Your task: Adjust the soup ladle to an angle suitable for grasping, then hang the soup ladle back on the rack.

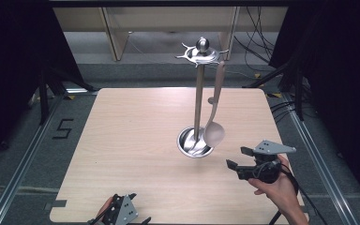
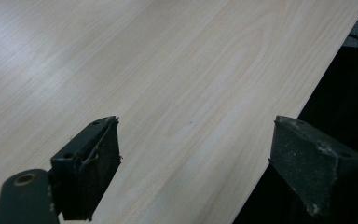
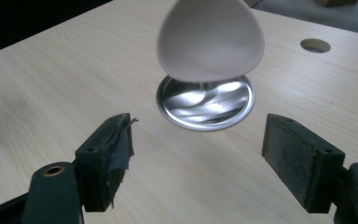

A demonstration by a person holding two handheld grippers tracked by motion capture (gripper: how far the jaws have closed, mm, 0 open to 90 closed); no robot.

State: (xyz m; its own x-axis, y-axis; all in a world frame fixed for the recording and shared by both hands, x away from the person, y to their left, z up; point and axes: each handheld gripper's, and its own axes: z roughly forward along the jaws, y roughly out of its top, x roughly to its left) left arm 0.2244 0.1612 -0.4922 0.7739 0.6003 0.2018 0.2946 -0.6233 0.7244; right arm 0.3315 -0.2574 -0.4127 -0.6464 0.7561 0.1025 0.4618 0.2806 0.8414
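A: So, how far is the work, do you think?

B: Nearly finished, I would say, or just before a new start. On the table (image 1: 136,140), in the middle of the high view, stands the metal rack (image 1: 198,101), and the pale ladle (image 1: 214,126) hangs from one hook at its top. Its bowl hangs low, just beside the pole and above the round base dish (image 1: 194,143).

A: Is somebody holding the ladle?

B: No. The right gripper (image 1: 238,159) is at the lower right of the frame, near the base but apart from it. Its jaws are spread wide and nothing is between them. In the right gripper view the ladle (image 3: 210,39) is at the top centre, well ahead of the jaws, with the dish (image 3: 205,100) under it.

A: And the other tool?

B: The left gripper (image 1: 122,213) rests at the bottom edge of the frame, far from the rack. Its jaws also stand apart, above bare wood.

A: What is left, then?

B: If hanging was the aim, only to draw the hand away. If taking it down, the whole reach and grasp remain.
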